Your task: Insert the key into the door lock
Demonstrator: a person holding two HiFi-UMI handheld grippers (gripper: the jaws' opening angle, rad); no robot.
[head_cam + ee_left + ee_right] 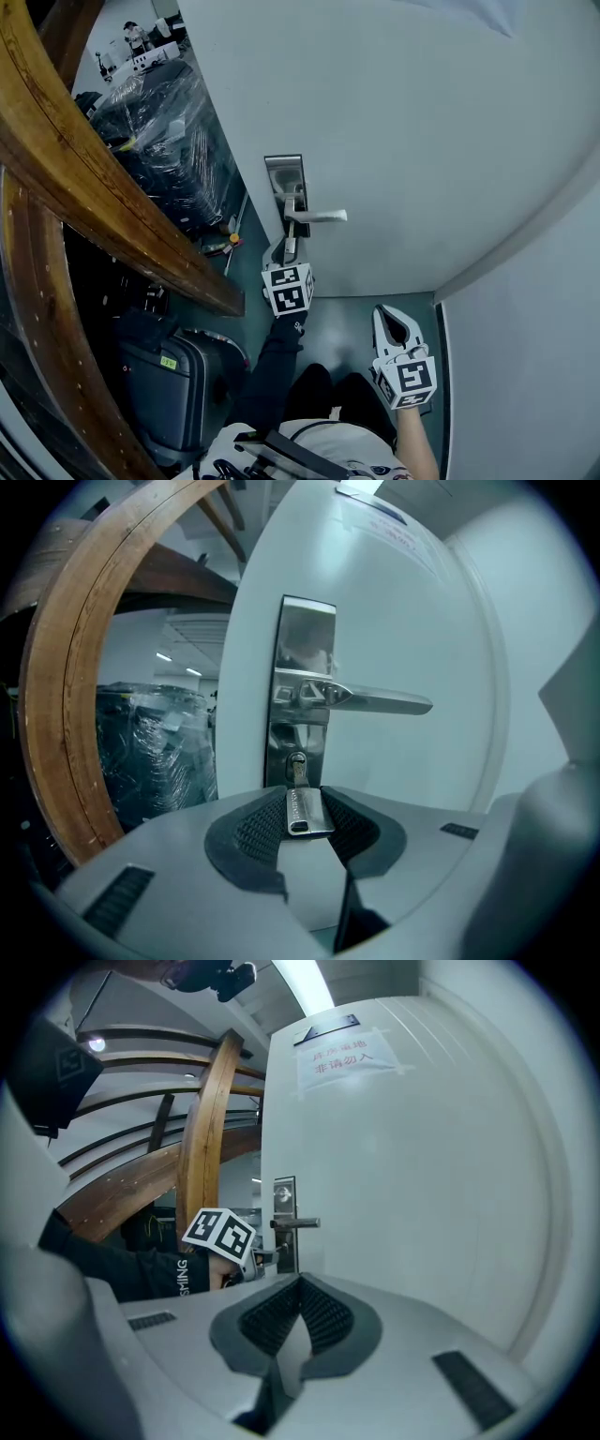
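Left gripper view — key [302, 814] at lock [297, 762]
Pinched in left gripper [306, 801]; right gripper [298, 1286] clenched, empty — well back.

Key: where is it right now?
In the left gripper view, the key is clamped in the left gripper, tip at the keyhole below the door handle.

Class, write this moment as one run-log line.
left gripper: shut on flat silver metal key, blade at steel door-lock keyhole | right gripper: shut, empty, held back
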